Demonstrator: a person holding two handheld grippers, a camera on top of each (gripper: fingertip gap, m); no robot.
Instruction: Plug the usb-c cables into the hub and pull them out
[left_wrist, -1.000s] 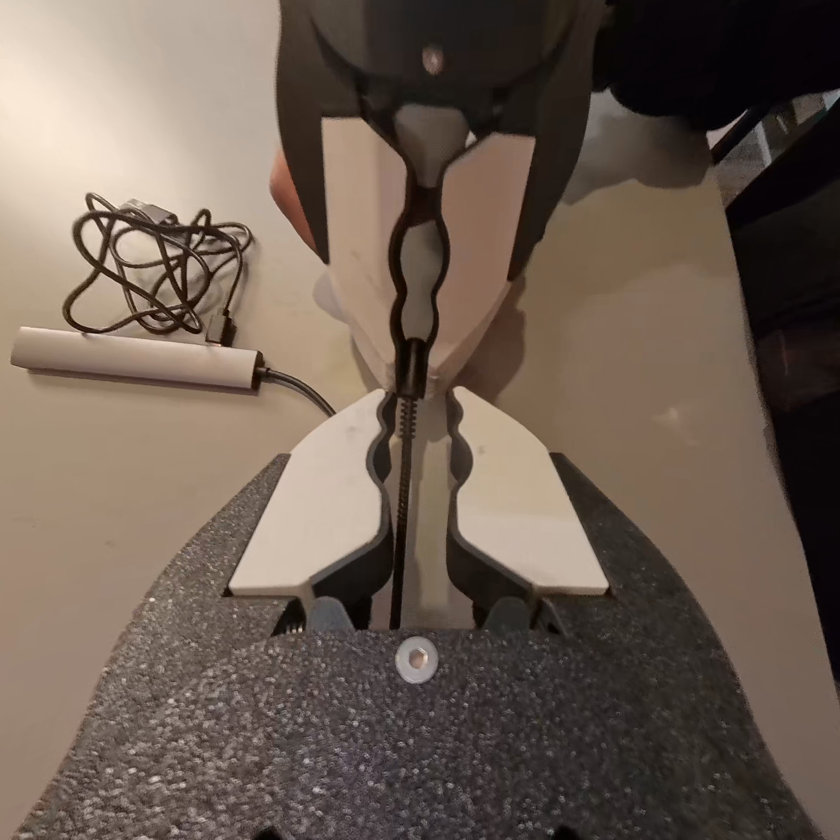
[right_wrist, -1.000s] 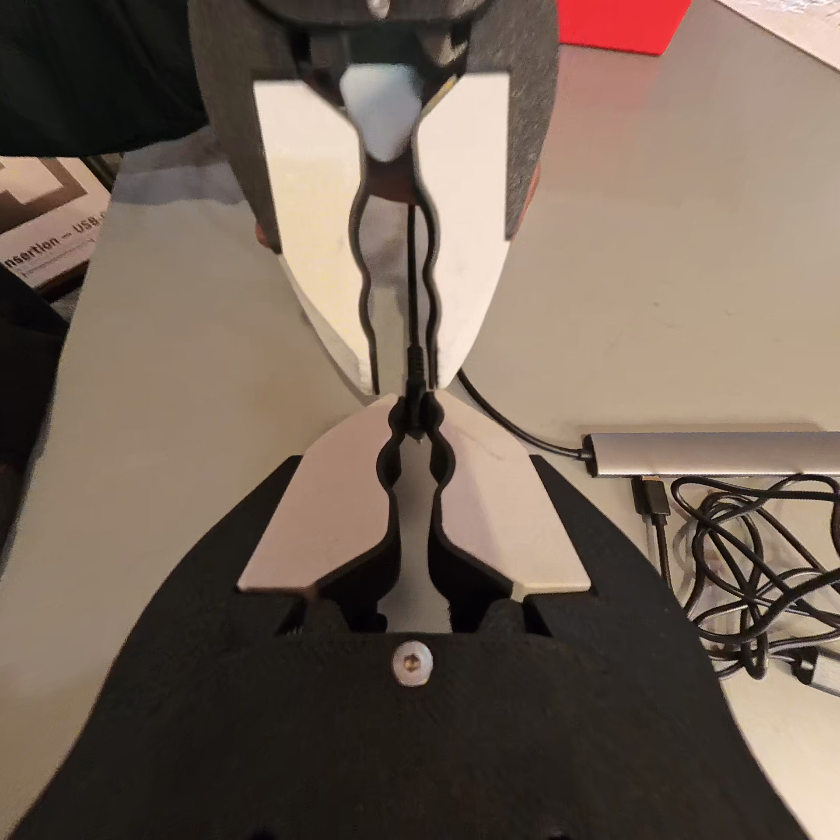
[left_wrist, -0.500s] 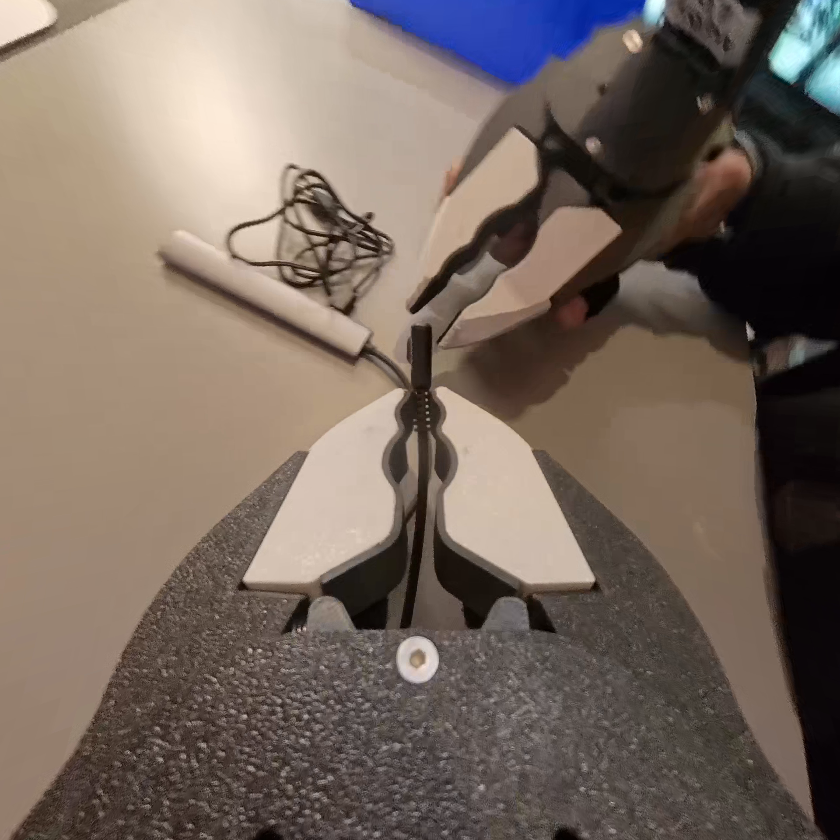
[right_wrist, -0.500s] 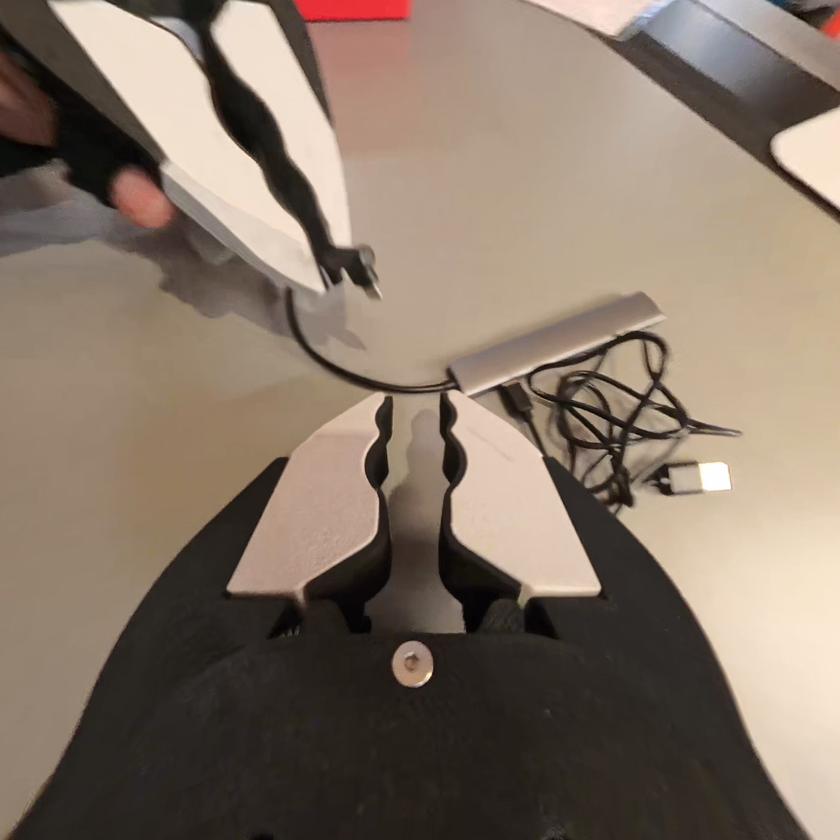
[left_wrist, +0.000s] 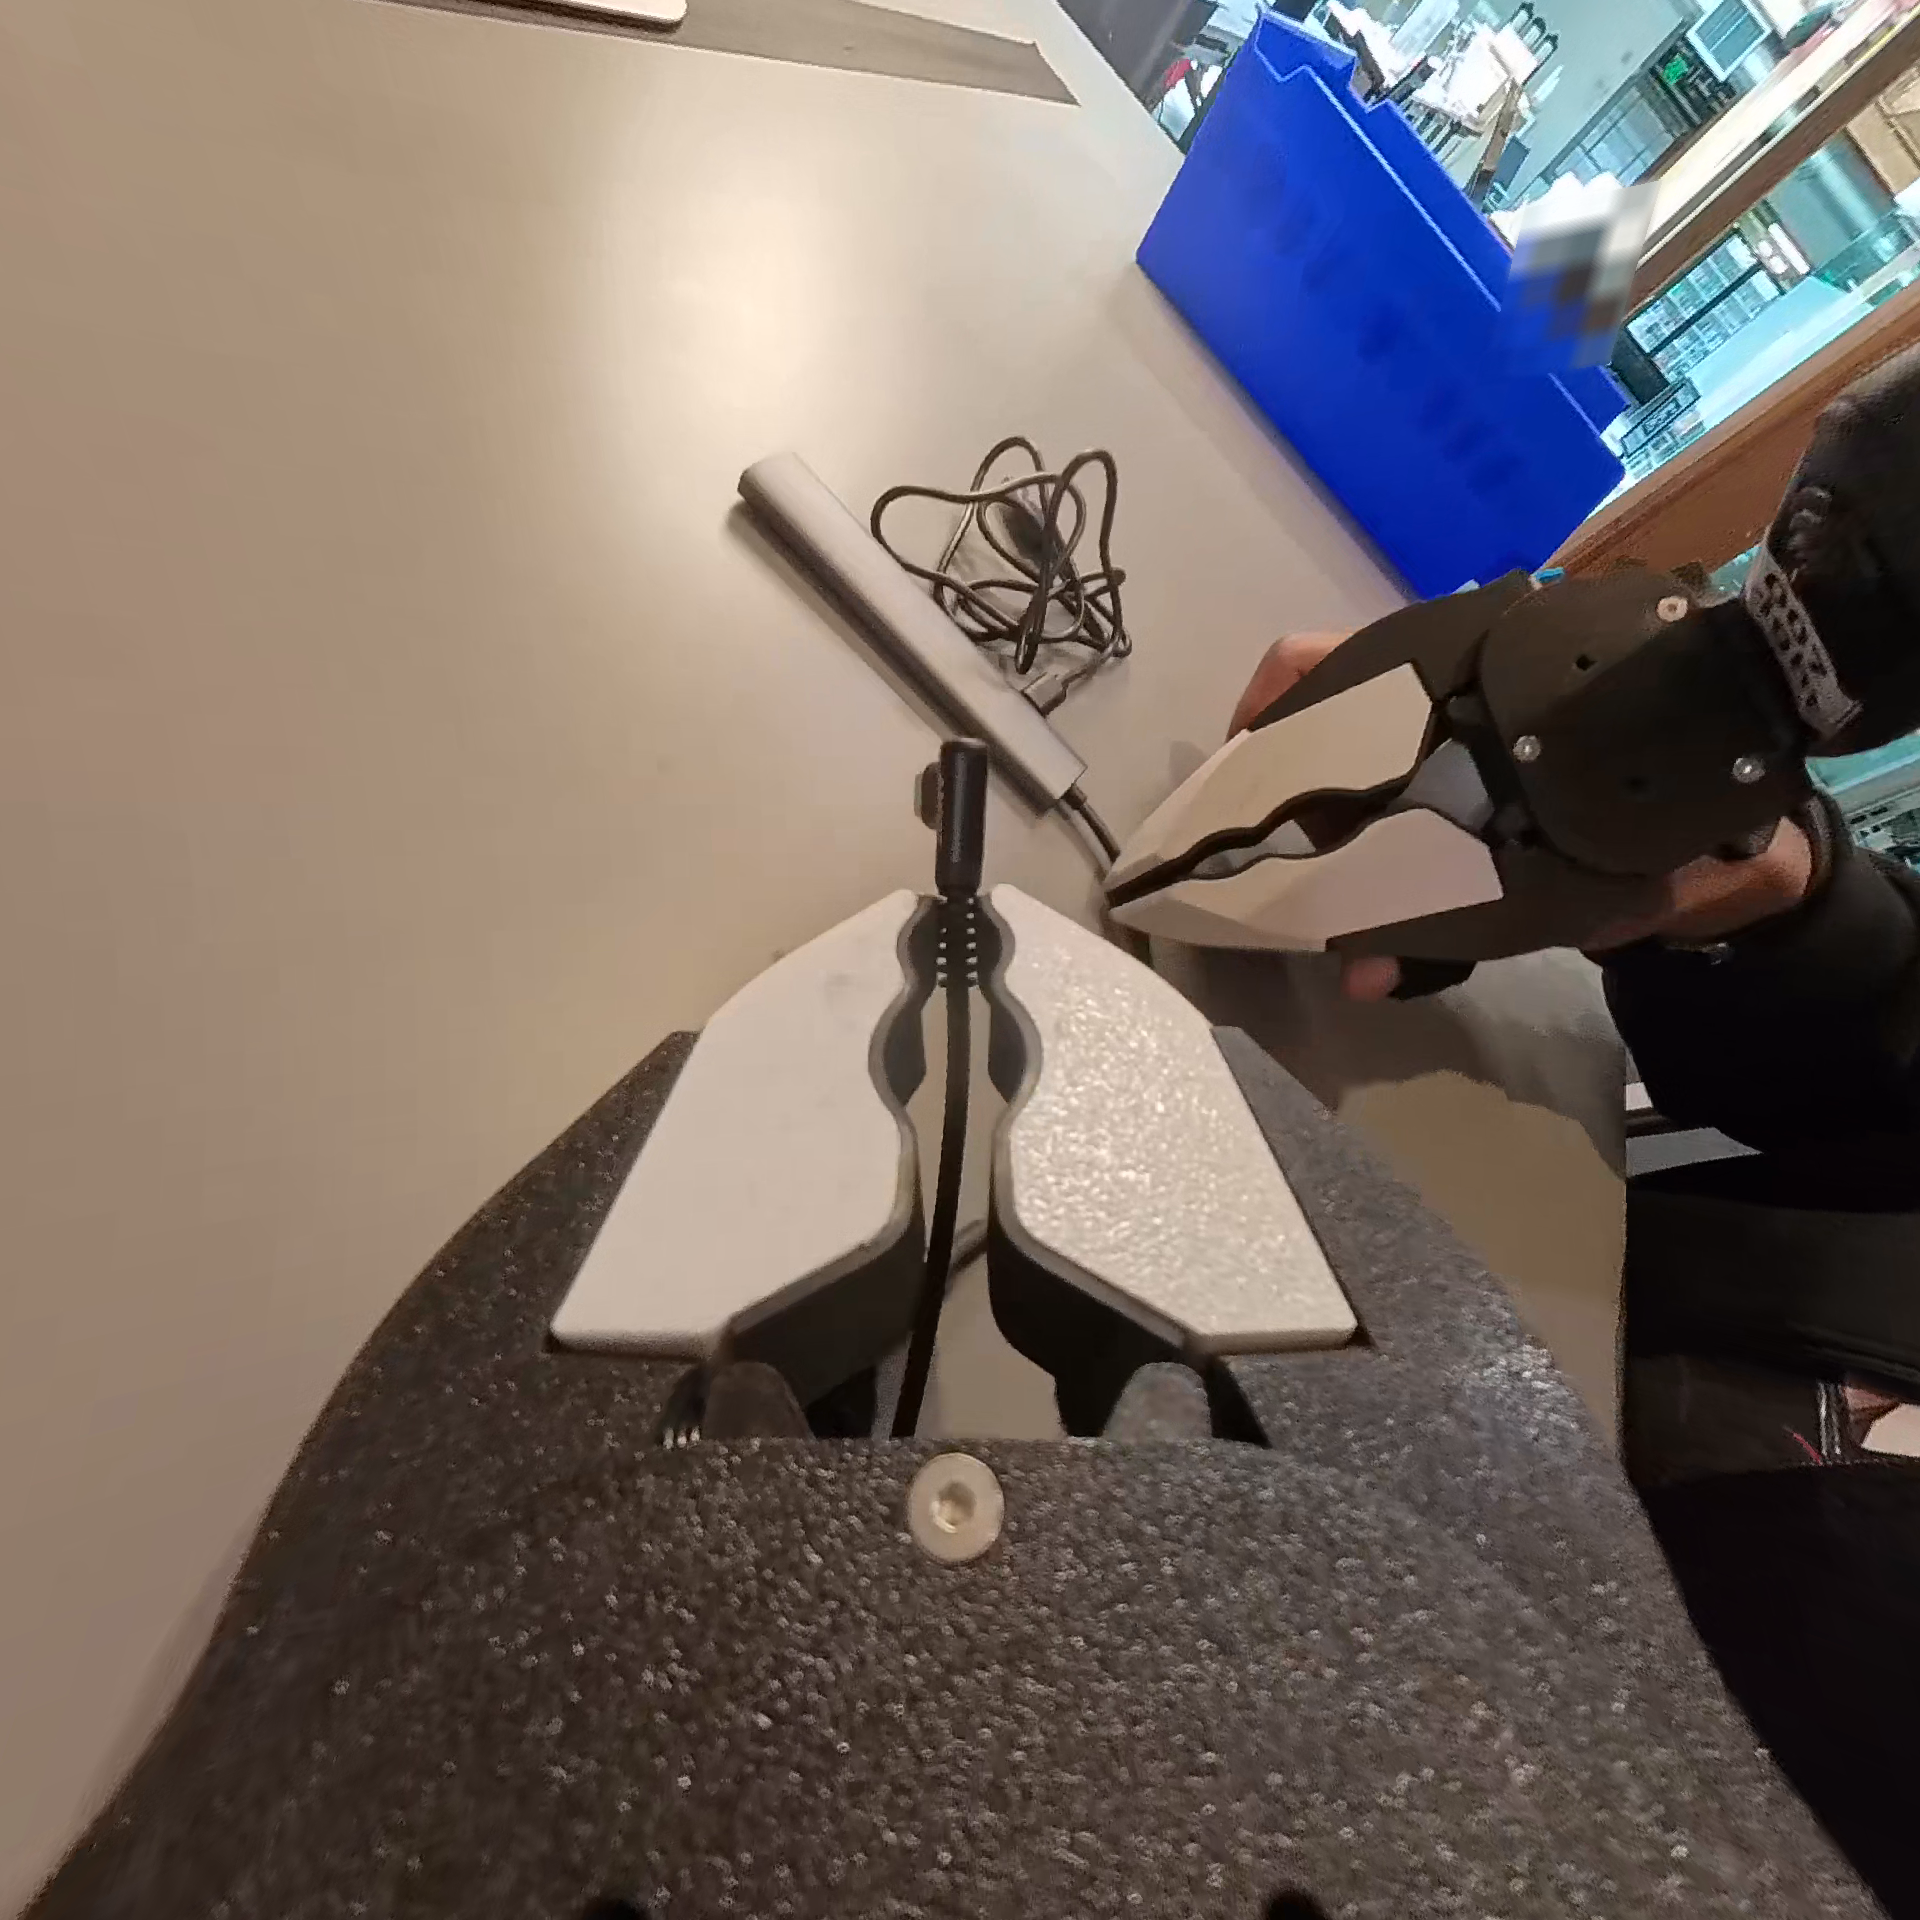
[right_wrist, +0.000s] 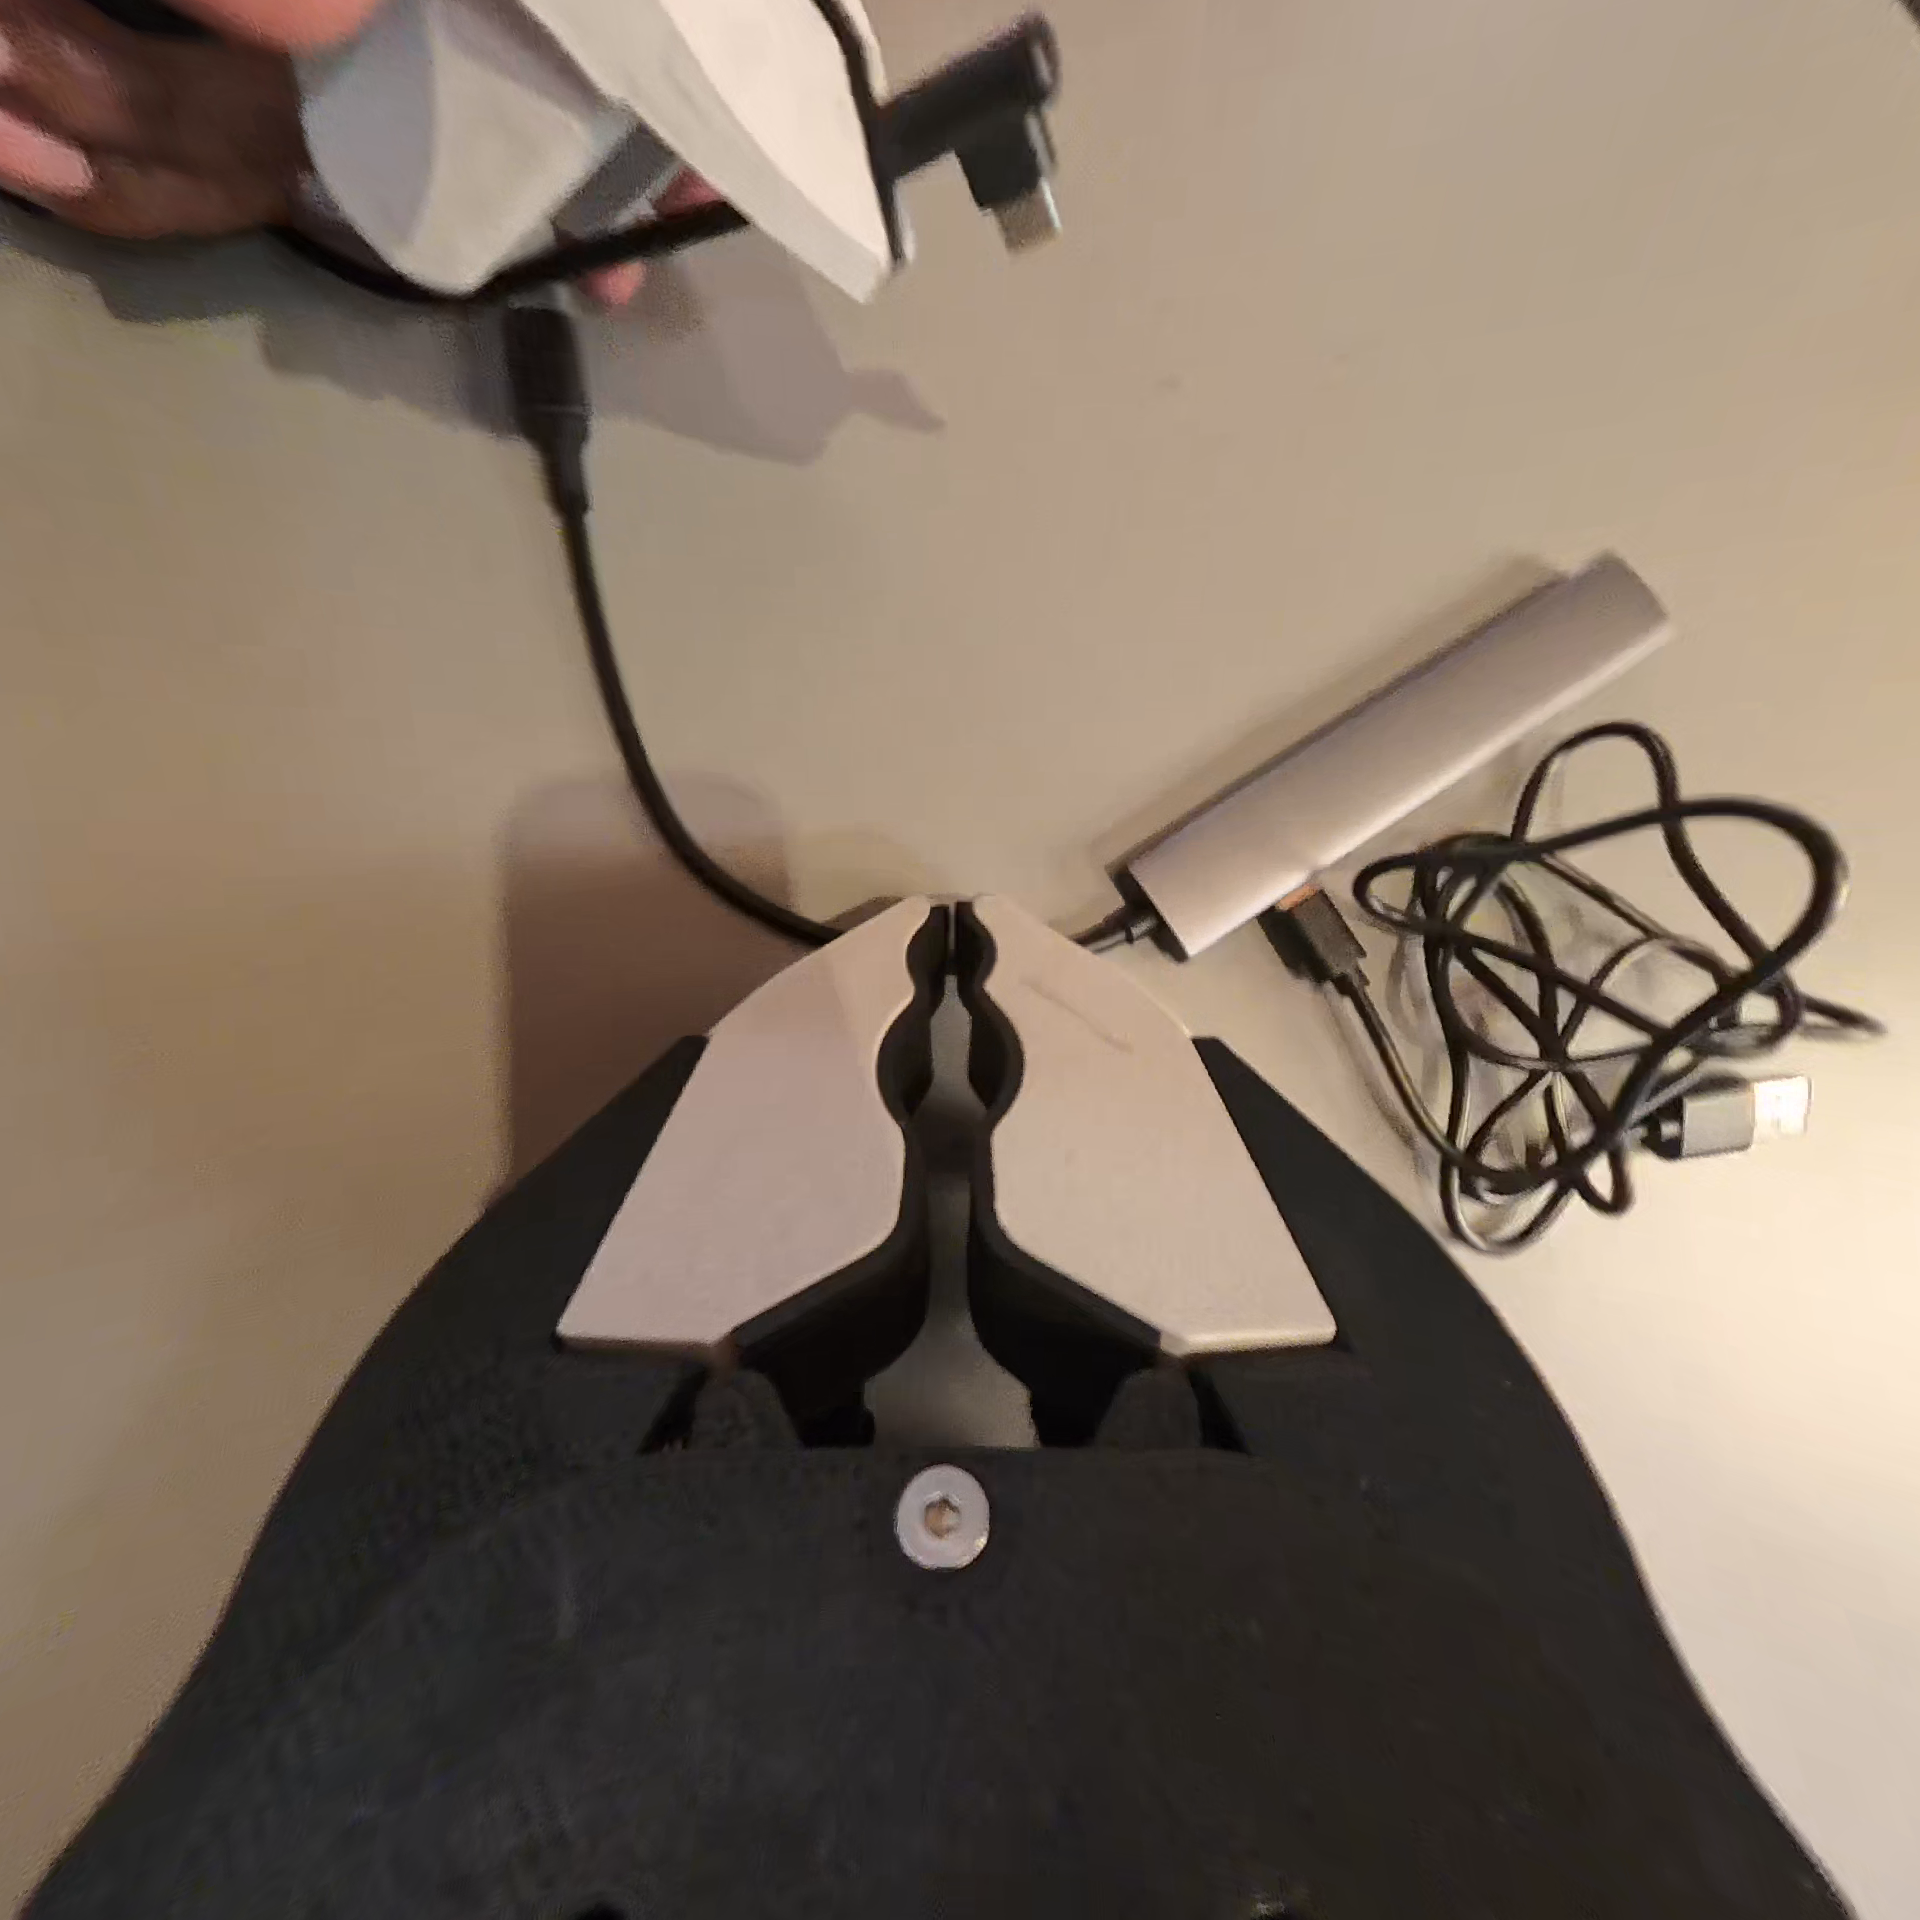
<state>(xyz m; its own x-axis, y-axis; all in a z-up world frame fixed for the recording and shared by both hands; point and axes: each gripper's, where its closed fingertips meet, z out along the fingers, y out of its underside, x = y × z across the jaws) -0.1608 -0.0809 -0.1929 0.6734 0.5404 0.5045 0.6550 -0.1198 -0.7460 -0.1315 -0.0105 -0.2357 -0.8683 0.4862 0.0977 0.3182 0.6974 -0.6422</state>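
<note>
My left gripper (left_wrist: 954, 906) is shut on the black cable (left_wrist: 940, 1122) of the silver hub (left_wrist: 902, 623), just behind its right-angle USB-C plug (left_wrist: 956, 816), which sticks out past the fingertips above the table. In the right wrist view this plug (right_wrist: 1013, 182) hangs free at the top. My right gripper (right_wrist: 951, 920) is shut, its tips right over the hub's cable (right_wrist: 623, 727) beside the hub (right_wrist: 1392, 779). I cannot tell whether it pinches the cable. It also shows in the left wrist view (left_wrist: 1120, 896).
A second, tangled black cable (right_wrist: 1579, 987) lies beside the hub, with a USB-C plug (right_wrist: 1314, 935) near the hub and a silver plug (right_wrist: 1756, 1112) at its far end. A blue bin (left_wrist: 1382, 343) stands at the beige table's (left_wrist: 416, 520) far edge. Some 9 cm of space lies between my two pairs of fingers.
The right gripper let go of the plug, opened, then shut low over the cable by the hub. The left gripper closed on the cable and swung away with the plug.
</note>
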